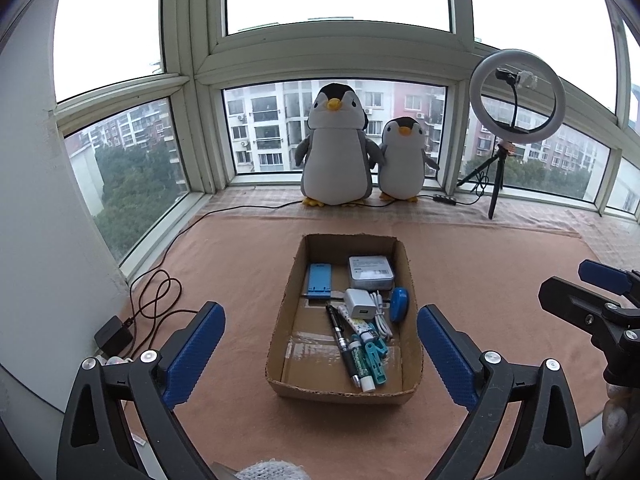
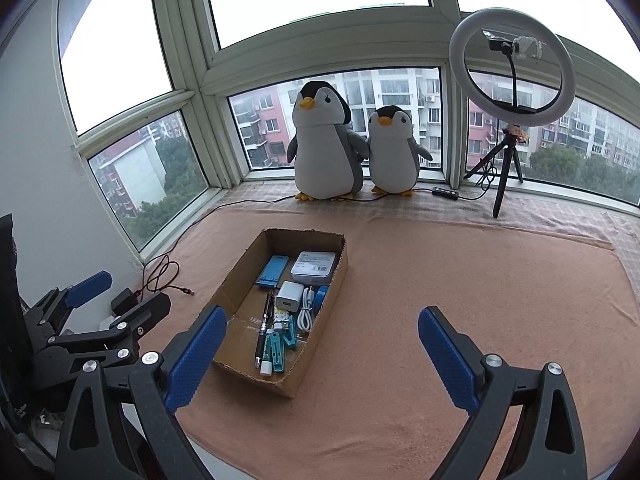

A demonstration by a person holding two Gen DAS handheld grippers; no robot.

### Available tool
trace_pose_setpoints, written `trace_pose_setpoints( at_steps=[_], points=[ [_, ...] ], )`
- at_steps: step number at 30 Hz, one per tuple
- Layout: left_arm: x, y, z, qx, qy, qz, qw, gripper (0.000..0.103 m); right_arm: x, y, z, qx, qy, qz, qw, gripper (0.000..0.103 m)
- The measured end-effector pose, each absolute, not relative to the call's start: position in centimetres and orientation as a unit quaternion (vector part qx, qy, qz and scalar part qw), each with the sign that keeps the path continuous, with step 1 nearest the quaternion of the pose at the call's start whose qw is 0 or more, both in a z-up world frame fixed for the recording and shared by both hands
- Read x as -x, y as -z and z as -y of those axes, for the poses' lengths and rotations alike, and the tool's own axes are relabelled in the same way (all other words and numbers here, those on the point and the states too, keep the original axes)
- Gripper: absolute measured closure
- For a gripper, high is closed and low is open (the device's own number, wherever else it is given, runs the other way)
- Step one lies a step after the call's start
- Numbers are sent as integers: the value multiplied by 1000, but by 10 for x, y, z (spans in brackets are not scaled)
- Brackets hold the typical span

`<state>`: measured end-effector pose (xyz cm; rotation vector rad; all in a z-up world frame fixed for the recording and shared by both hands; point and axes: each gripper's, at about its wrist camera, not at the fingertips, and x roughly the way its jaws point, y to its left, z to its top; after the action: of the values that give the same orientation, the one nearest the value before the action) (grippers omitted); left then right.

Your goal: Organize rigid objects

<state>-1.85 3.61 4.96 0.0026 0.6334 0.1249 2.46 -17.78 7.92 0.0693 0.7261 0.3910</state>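
An open brown cardboard box [image 1: 286, 300] sits on a salmon-pink cloth [image 1: 480, 280] spread over the counter, and it holds every small thing in view. At the box's far end lie a blue plastic phone stand [image 1: 319, 278] on the left and a flat silver-grey tin with a white label [image 1: 370, 272] on the right. Just nearer than the tin are a white square USB charger [image 1: 358, 303], a coiled white cable [image 1: 380, 314] and a round blue disc [image 1: 400, 304] leaning against the box's right wall. Toward the box's near end lie a black pen [image 1: 340, 340], a green-and-white tube [image 1: 362, 364] and teal plastic clips [image 1: 378, 354], bunched together and touching.

The left gripper [image 1: 320, 354] hovers over the near end of the box with its blue-padded jaws spread wide, nothing between the pads. The right gripper [image 2: 320, 354] is to the right of the box, over bare cloth, its jaws likewise spread wide and holding nothing.

Beyond the box, against the window, stand a large grey-and-white plush penguin [image 1: 338, 148] and a smaller plush penguin [image 1: 402, 160] side by side and touching. Right of them is a white ring light on a black tripod [image 1: 516, 96]. Left of the box, near the wall, a black power adapter [image 1: 113, 336] lies with a looped dark red cord [image 1: 160, 296].
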Motion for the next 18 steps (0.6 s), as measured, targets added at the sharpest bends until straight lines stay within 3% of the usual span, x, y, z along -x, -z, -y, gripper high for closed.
trace_pose_setpoints(
  at_steps=[18],
  points=[
    [12,-44,-39,4,-58,-322,945,3,-28,-75,173,-32,-190,-361,912,7]
  ],
)
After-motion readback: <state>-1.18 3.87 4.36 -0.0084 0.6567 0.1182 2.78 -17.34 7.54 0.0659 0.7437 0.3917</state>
